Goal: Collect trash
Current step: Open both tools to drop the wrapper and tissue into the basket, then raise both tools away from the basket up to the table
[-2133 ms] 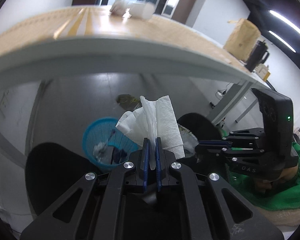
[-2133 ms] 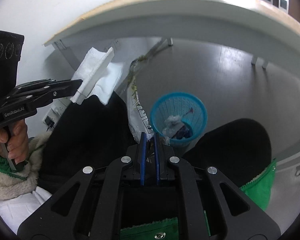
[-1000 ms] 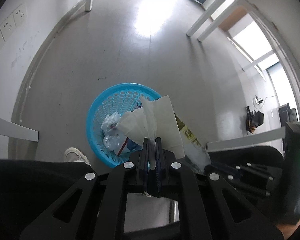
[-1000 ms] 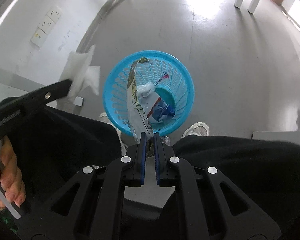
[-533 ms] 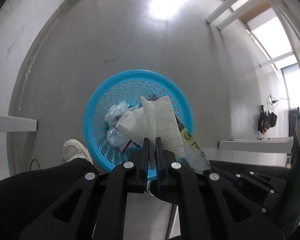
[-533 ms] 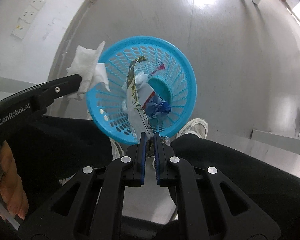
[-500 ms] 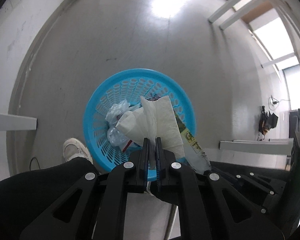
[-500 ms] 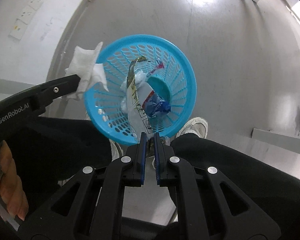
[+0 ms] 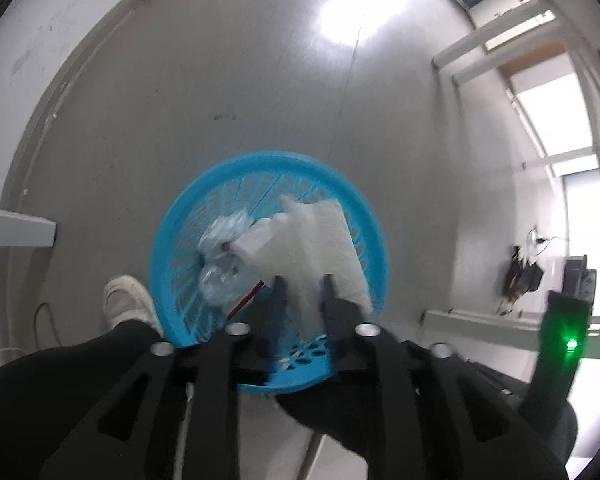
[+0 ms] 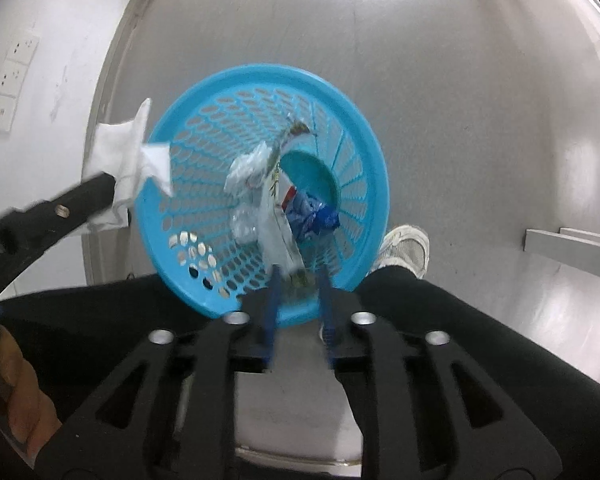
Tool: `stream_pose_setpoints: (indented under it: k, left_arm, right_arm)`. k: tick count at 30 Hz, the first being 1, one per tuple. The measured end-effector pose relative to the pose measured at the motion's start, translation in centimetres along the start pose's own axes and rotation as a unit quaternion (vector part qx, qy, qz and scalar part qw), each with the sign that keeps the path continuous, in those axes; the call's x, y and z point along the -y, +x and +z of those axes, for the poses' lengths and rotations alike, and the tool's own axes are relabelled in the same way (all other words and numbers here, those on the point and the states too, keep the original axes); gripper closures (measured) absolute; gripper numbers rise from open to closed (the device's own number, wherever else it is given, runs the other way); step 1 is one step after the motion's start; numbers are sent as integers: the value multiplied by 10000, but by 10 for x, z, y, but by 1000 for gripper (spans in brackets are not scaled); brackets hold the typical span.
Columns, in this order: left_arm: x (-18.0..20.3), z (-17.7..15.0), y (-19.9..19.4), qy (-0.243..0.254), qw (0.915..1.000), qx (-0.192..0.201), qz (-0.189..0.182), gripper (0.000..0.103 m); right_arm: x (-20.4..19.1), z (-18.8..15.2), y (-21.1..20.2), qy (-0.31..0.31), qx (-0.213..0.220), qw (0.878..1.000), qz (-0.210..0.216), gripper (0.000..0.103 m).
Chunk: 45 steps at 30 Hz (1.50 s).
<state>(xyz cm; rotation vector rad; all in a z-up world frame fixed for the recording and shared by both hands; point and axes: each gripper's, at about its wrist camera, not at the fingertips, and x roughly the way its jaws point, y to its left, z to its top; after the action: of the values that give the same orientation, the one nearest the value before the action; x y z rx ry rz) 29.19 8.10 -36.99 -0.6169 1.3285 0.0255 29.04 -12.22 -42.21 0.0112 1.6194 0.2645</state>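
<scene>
A blue mesh basket (image 9: 268, 159) (image 10: 260, 70) stands on the grey floor below both grippers. My left gripper (image 9: 303, 292) hangs over it, and its jaws are opening. A white tissue (image 9: 312, 240) is loose between the fingers, with a gap on both sides. The jaws of my right gripper (image 10: 299, 280) are opening too, over the basket's near rim. A long printed wrapper (image 10: 276, 232) hangs between its blue fingers (image 10: 274, 284) down into the basket. In the right wrist view, the left gripper (image 10: 104, 192) and its tissue (image 10: 132, 164) reach in over the basket's left rim.
Crumpled clear plastic (image 9: 220, 240) and a blue-and-red wrapper (image 10: 312, 216) lie in the basket. A person's dark trouser legs and pale shoes (image 9: 126, 300) (image 10: 406, 248) flank it. Wall sockets (image 10: 12, 76) are on the left wall, and white table legs (image 9: 496, 40) stand further off.
Both grippers sank closer to the basket. Both pairs of jaws have parted, so the tissue and the wrapper are no longer pinched.
</scene>
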Motion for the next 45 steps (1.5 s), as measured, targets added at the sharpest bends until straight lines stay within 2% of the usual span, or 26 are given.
stream_pose_setpoints:
  k: [5, 14, 15, 20, 22, 26, 29, 33, 36, 40, 45]
  left_arm:
    - [2, -2, 6, 22, 9998, -135, 156, 78]
    - [0, -6, 0, 86, 9994, -90, 310, 78]
    - [-1, -7, -2, 83, 9995, -85, 307, 78]
    - [-3, -14, -13, 53, 9998, -56, 192, 75]
    - [1, -19, -17, 186, 9996, -37, 207, 74]
    - [10, -28, -31, 504, 9974, 193, 478, 73]
    - [12, -34, -41, 610, 9957, 228, 656, 70]
    - [11, -45, -57, 612, 9961, 247, 581, 64]
    - [16, -60, -77, 797, 9948, 383, 512, 58]
    - [24, -80, -99, 1070, 9906, 596, 606, 52]
    - [27, -97, -118, 1126, 9885, 829, 579, 47]
  right_arm:
    - [-4, -2, -3, -126, 43, 9999, -28, 71]
    - [-13, -11, -14, -406, 162, 9989, -178, 62]
    - [-14, -12, -17, -428, 195, 9987, -183, 59]
    - [-17, -24, -35, -524, 360, 9979, -82, 59]
    - [-18, -29, -42, -574, 435, 9974, -72, 57]
    - [-21, -41, -57, -650, 595, 9959, -204, 53]
    - [-24, -51, -70, -760, 720, 9944, -175, 48]
    - [-27, -64, -83, -867, 832, 9926, -188, 46]
    - [-29, -79, -98, -986, 1005, 9900, -116, 42]
    - [-32, -101, -120, -1124, 1302, 9851, -89, 36]
    - [-28, -121, -143, -1097, 1606, 9809, -2, 29]
